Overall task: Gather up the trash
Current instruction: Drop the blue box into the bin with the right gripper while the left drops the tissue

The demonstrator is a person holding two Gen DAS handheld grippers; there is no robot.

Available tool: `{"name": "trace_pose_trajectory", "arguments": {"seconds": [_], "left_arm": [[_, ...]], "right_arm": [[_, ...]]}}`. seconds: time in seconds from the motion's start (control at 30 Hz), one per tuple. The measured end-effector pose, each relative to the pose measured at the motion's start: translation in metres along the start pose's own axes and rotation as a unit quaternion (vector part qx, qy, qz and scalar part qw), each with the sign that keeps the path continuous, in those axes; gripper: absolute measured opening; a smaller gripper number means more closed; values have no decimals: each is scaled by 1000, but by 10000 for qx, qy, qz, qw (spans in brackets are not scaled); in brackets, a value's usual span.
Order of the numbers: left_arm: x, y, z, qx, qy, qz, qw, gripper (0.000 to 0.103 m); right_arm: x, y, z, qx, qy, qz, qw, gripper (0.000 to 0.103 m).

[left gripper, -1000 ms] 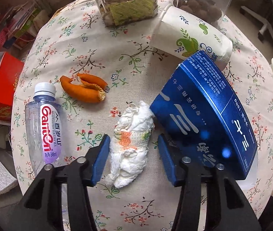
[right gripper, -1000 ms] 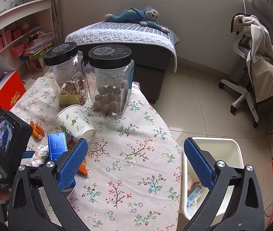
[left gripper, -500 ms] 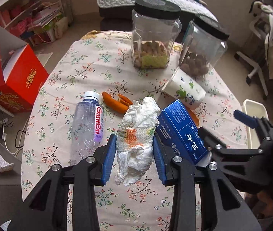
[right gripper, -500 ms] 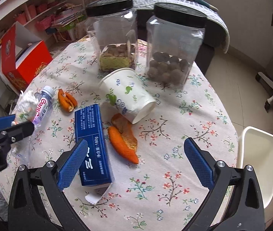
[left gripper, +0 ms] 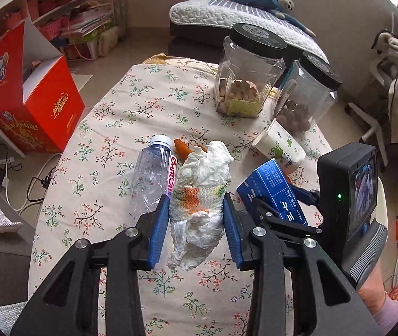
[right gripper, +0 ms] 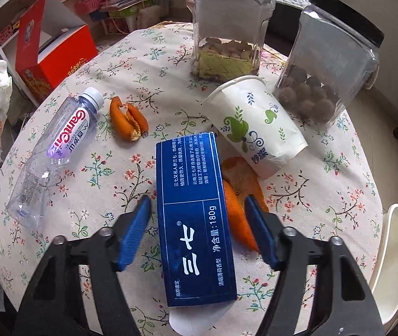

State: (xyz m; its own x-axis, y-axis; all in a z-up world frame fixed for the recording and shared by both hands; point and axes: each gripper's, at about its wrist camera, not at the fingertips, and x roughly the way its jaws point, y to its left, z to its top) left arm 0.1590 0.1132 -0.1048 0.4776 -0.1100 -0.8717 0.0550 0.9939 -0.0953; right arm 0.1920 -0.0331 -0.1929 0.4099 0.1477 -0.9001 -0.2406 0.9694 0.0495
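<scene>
The table (right gripper: pixel 131 56), under a flowered cloth, lies beyond and below both grippers. Far ahead of the right fingers two black-lidded clear jars stand upright: the left jar (right gripper: pixel 228 28) holds pale nuts and a green-patterned packet in its bottom part, the right jar (right gripper: pixel 330 56) round brown balls low down. A white bin (right gripper: pixel 395 257) stands off the table edge, to the right of the right fingers; its contents are out of sight. The bottle (right gripper: pixel 56 151) lies on its side, left of the right fingers, cap pointing away. The blue box (right gripper: pixel 196 218) lies flat between the right gripper (right gripper: pixel 197 210) fingers, long axis along them, far end pointing toward the cup (right gripper: pixel 257 128), which lies tipped over with its mouth toward the jars. The jaws have just been closing about the box; a thin gap shows at each pad, so they do not yet pinch it. Orange peel (right gripper: pixel 238 204) lies beside the box, against the right-hand finger; another peel (right gripper: pixel 129 121) lies ahead to the left. The left gripper (left gripper: pixel 196 224) pinches the crumpled tissue (left gripper: pixel 201 196) above the table, wad running lengthwise along the fingers, ends past both pad ends.
</scene>
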Motion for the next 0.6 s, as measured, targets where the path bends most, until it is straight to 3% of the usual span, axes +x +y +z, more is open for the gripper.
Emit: {"name": "trace_pose_trajectory", "arguments": {"seconds": [0.33, 0.6], "left_arm": [[-5, 8, 3, -233, -230, 24, 9995, 38], [-20, -5, 6, -228, -707, 18, 9972, 38]], "right_arm": [[-42, -11, 7, 368, -606, 244, 9972, 37], [-85, -25, 5, 522, -1251, 189, 9906, 37]]}}
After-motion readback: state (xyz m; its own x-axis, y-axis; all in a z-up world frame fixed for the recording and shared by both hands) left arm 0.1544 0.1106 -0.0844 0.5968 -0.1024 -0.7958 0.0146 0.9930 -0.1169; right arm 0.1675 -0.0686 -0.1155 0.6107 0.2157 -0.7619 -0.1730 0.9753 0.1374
